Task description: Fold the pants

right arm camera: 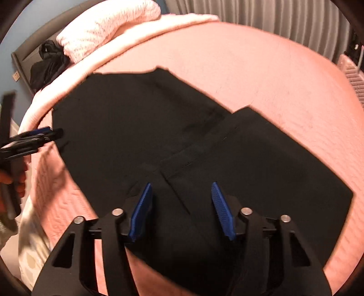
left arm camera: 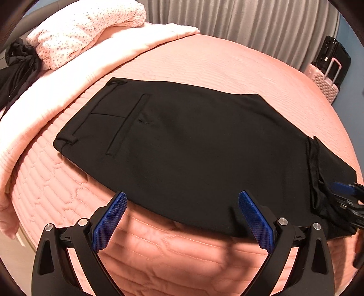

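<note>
Across the middle of the pink quilted bedspread (left arm camera: 227, 66) lay the black pants (left arm camera: 182, 148), flat on their side, the waistband toward the head of the bed and a welt pocket (left arm camera: 128, 124) facing up. From the pants, the leg end ran off toward the foot of the bed, where the right wrist view showed it doubled over in layers. The left gripper (left arm camera: 180, 203) hung at the near edge of the pants with its blue pads spread wide and nothing between them; it could not be told whether the tips touched the cloth. The right gripper (right arm camera: 180, 192) sat over the folded leg end, jaws parted, black fabric lying between and under the fingers but not pinched. Beyond the waistband lay a pale pink blanket (left arm camera: 56, 95), a dotted duvet (left arm camera: 86, 29) and a dark garment (left arm camera: 20, 66). Past the far corner of the bed from the pants stood a pink suitcase (left arm camera: 324, 84) before grey curtains (left arm camera: 238, 20).
</note>
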`<state>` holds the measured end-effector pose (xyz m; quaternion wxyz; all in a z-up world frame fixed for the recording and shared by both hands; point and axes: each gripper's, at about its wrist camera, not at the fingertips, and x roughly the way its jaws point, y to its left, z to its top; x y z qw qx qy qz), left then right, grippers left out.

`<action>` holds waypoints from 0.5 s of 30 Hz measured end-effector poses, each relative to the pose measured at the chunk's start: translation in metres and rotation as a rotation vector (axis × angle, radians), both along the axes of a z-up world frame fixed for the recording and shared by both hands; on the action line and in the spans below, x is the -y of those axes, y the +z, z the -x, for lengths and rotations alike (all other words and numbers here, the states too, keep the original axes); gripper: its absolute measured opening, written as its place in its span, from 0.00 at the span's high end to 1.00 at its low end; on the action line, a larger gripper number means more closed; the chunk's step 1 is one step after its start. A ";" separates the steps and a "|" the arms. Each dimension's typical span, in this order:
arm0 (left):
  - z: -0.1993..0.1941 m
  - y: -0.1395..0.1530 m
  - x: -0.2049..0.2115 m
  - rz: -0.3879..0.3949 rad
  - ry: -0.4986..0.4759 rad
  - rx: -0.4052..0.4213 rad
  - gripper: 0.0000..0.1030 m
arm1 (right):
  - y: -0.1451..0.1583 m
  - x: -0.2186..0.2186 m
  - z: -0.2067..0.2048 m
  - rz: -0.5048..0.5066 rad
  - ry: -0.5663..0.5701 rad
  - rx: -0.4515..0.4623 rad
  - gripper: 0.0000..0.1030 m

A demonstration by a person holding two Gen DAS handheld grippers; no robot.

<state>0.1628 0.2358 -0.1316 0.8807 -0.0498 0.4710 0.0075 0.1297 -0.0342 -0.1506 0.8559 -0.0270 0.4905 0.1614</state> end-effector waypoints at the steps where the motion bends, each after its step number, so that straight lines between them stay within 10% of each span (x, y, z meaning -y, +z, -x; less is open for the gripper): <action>1: 0.002 0.001 0.002 -0.007 -0.004 0.002 0.05 | -0.005 0.000 -0.003 -0.004 0.004 0.001 0.68; 3: 0.003 0.002 0.007 -0.017 -0.024 -0.002 0.05 | 0.000 0.000 -0.008 -0.043 0.018 0.003 0.94; 9: 0.005 0.001 0.016 -0.043 -0.047 -0.007 0.05 | 0.016 -0.047 0.024 -0.028 0.241 0.022 0.94; 15: 0.000 -0.004 0.012 -0.033 -0.025 -0.027 0.05 | 0.001 -0.038 0.018 -0.071 0.202 0.009 0.90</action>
